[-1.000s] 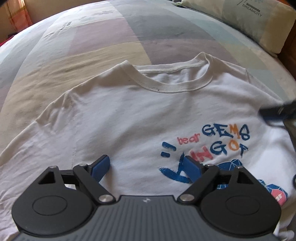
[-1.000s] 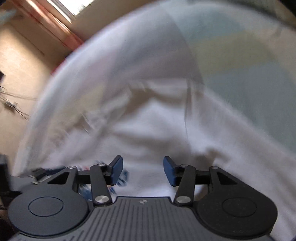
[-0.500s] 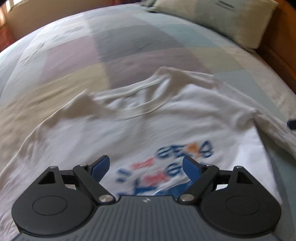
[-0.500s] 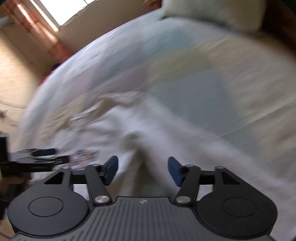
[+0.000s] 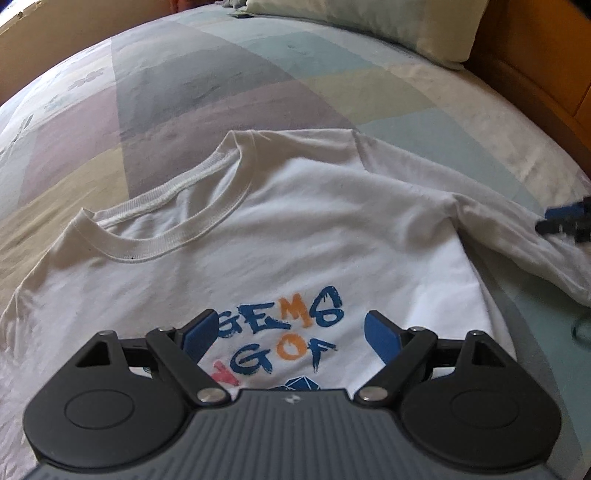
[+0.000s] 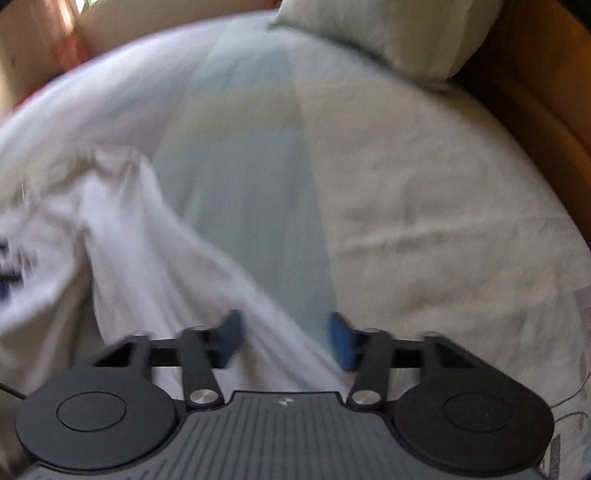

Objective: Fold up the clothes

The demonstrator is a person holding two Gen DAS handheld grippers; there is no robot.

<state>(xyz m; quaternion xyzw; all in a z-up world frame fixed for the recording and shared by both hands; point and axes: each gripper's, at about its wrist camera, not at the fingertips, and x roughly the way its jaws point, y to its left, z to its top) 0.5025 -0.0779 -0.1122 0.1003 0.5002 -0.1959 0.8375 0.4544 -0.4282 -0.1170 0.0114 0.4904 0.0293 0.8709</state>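
The left gripper [image 5: 291,338] hovers with its blue pads spread wide and nothing between them, over the printed chest of the white T-shirt [image 5: 280,236]. The right gripper [image 6: 284,338] has just been narrowing its jaws; they stand part open with the shirt's right sleeve [image 6: 207,280] running up between the pads, and through the blur I cannot tell whether either pad presses the cloth. In the left wrist view that gripper shows only as a dark and blue tip at about 3 o'clock, on the far end of the sleeve. The T-shirt lies face up on the patchwork bedspread [image 5: 207,92], collar [image 5: 173,229] toward 11 o'clock, its long axis running from the camera up toward the collar, the sleeve stretched out toward 3 o'clock. A pillow [image 5: 388,26] lies at 1 o'clock beside the wooden bed frame [image 5: 535,85].
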